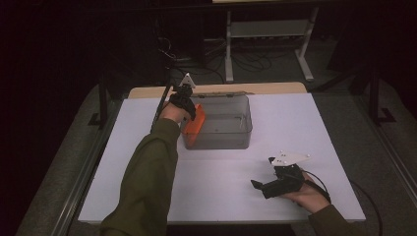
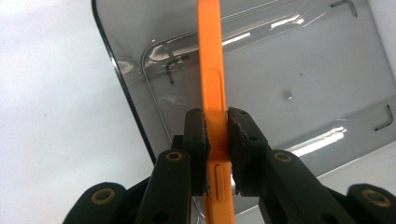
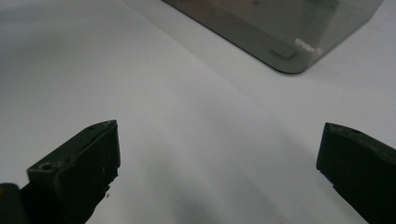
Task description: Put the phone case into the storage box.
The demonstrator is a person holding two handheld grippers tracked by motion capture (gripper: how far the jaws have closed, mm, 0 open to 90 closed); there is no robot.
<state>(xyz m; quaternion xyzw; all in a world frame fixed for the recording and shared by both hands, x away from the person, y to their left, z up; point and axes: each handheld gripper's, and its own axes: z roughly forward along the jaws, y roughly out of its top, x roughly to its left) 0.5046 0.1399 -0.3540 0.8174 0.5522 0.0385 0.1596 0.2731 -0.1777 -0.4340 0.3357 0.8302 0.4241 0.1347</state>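
— Left tongs (image 2: 216,135) clenched on the orange phone (image 2: 212,79), edge-on, over the clear bin's (image 2: 327,84) left end. Right tongs (image 3: 217,172) gaping, idle above the desk (image 3: 187,116).

— Advice?

— Lower it straight, clear of the bin wall, before letting go. Phone's long axis runs along the tongs, its far end pointing down into the bin.

In the left gripper view the orange flat piece (image 2: 212,84) runs off at twelve and six o'clock (possibly a phone case). In the high view, the left gripper (image 1: 189,109) hides its upper edge.
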